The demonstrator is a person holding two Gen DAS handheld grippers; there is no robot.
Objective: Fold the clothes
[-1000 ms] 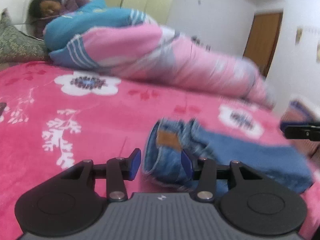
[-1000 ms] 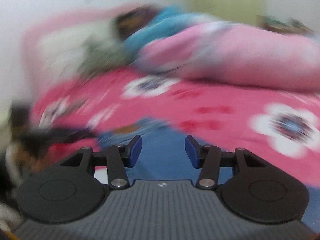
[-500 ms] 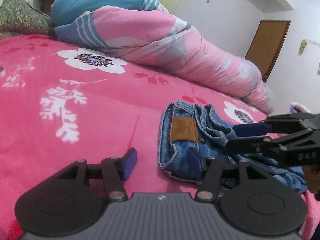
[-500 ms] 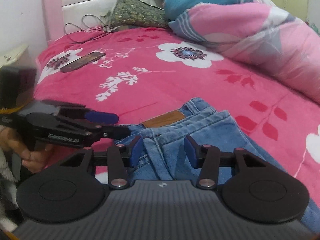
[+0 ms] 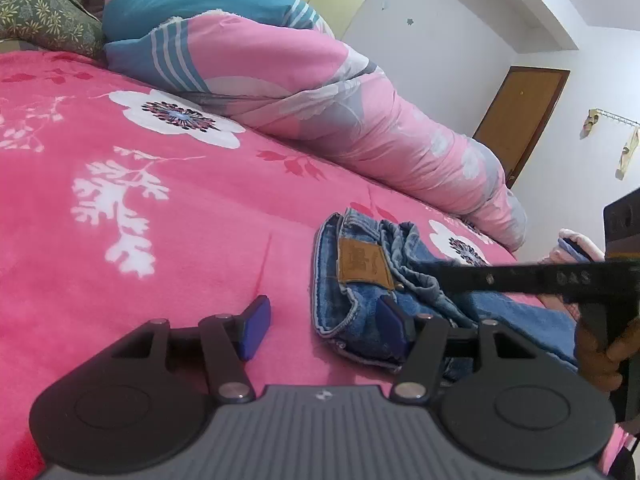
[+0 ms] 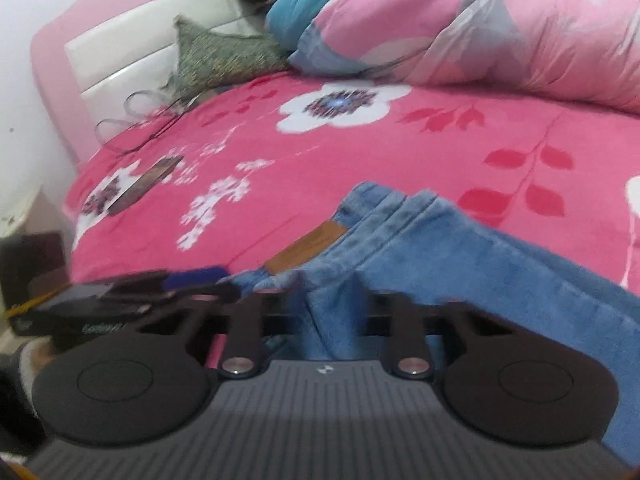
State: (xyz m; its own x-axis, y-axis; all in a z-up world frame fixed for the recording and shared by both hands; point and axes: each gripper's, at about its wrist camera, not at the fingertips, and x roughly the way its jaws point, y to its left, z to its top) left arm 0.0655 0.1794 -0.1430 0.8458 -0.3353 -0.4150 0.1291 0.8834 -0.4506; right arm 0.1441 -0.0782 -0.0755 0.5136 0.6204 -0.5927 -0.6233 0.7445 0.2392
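Observation:
Blue jeans (image 5: 352, 300) lie crumpled on the pink flowered blanket (image 5: 160, 248), waistband and brown leather patch toward the left. My left gripper (image 5: 325, 328) stands open low over the blanket, its right pad (image 5: 394, 326) against the waistband corner and its left pad over bare blanket. In the right wrist view the jeans (image 6: 440, 248) bunch up between the fingers of my right gripper (image 6: 330, 300), whose jaws are closing and pinch a fold of denim that hides the pads. The right gripper (image 5: 428, 270) reaches in from the right. The left gripper (image 6: 192, 280) shows from the side.
A rolled pink and blue quilt (image 5: 320, 100) with a person lying under it fills the far side of the bed. A patterned cushion (image 6: 224, 56), a cable (image 6: 132, 120) and a dark phone (image 6: 148, 184) lie near the headboard. A brown door (image 5: 520, 120) is beyond.
My right gripper has come down onto the jeans and closed on a fold of denim. My left gripper has sunk toward the waistband corner and its jaws have widened.

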